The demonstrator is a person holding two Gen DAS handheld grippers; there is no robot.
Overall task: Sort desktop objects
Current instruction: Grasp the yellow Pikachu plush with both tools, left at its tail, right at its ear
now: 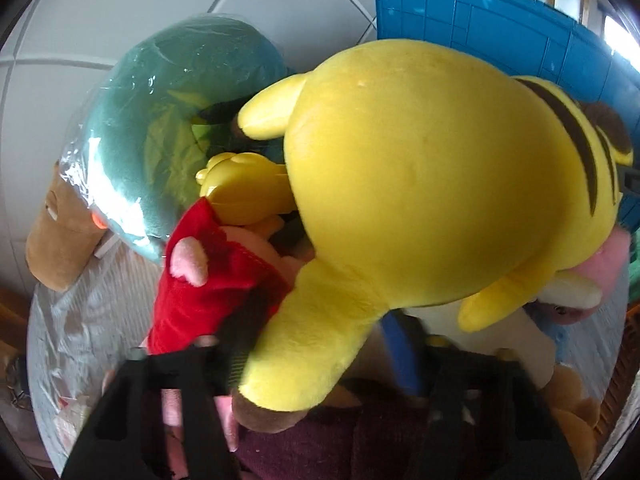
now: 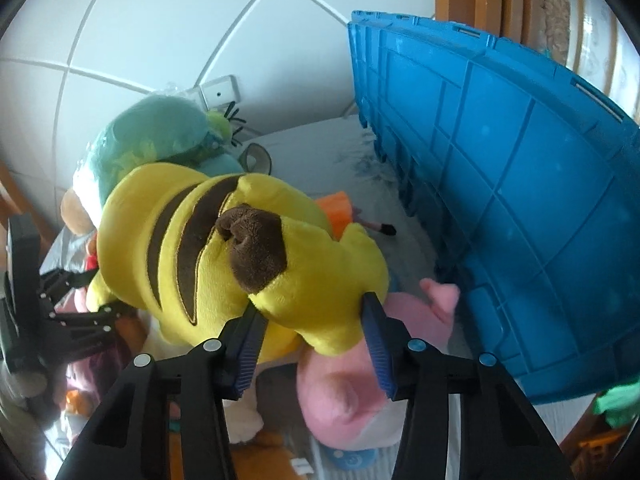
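A big yellow plush with brown stripes (image 1: 420,184) fills the left wrist view, lifted above a pile of toys. My left gripper (image 1: 316,356) is shut on its ear, which ends in a brown tip. In the right wrist view the same plush (image 2: 208,248) hangs in front of me, and my right gripper (image 2: 312,320) is shut on its yellow tail by the brown patch. The left gripper shows at the left edge of that view (image 2: 76,312), apart from mine. A blue plastic crate (image 2: 520,208) stands to the right; it also shows in the left wrist view (image 1: 500,36).
A teal plush in clear wrap (image 1: 160,128) lies left of the yellow one. A red-clothed toy (image 1: 208,280), a brown plush (image 1: 60,240) and a pink plush (image 2: 360,384) lie in the pile below. A white tiled wall (image 2: 180,20) stands behind.
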